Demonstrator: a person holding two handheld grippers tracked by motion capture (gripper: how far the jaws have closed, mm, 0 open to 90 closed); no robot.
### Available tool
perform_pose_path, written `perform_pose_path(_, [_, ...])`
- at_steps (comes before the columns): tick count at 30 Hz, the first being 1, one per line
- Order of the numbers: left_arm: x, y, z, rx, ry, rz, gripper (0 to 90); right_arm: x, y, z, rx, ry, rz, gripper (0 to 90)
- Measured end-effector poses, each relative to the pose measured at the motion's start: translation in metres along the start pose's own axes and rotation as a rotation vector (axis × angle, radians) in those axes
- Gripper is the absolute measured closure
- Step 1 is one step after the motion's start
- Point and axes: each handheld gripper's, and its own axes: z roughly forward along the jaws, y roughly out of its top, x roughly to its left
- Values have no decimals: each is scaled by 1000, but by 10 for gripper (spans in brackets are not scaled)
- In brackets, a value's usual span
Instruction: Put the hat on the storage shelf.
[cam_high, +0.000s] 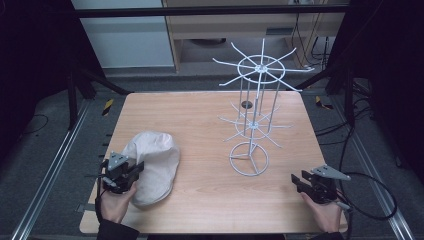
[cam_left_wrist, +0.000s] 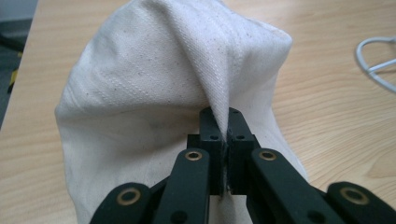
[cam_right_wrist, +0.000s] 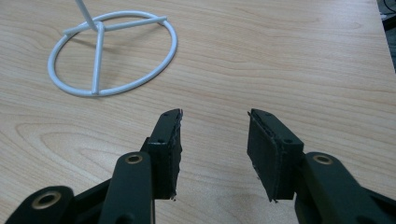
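A cream-white cloth cap (cam_high: 152, 165) lies on the left part of the wooden table (cam_high: 200, 125). My left gripper (cam_high: 134, 171) sits at its near left edge. In the left gripper view the jaws are pinched together on a raised fold of the cap (cam_left_wrist: 187, 70), the gripper (cam_left_wrist: 227, 122) shut on the fabric. A white wire rack (cam_high: 255, 100) with spoke arms stands right of centre. My right gripper (cam_high: 298, 183) rests near the front right corner, open with nothing between its fingers; in its own view the gripper (cam_right_wrist: 215, 122) points toward the rack's ring base (cam_right_wrist: 114, 58).
The table's front edge runs just behind both hands. Bare wood lies between the cap and the rack's ring base (cam_high: 248, 159). Metal rails (cam_high: 55, 165) and black cables (cam_high: 370, 195) flank the table on the floor.
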Motion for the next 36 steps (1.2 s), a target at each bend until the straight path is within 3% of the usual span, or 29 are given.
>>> perform_pose_path(7, [-4, 10, -15, -73, -39, 1, 878, 0, 0, 0, -7, -3, -3, 547])
perform_pose_path(14, [-11, 24, -34, -175, -108, 33, 878, 0, 0, 1, -17, -5, -8, 543])
perform_pose_path(20, [-17, 35, -46, -238, -129, 57, 879, 0, 0, 0, -19, -12, -5, 543])
perform_pose_path(23, [-22, 45, -55, -294, -146, 75, 878, -1, -1, 0, -20, -12, -4, 543])
perform_pose_path(36, [-25, 74, -78, -465, -197, 83, 878, -1, -1, 0, -23, -16, -7, 543])
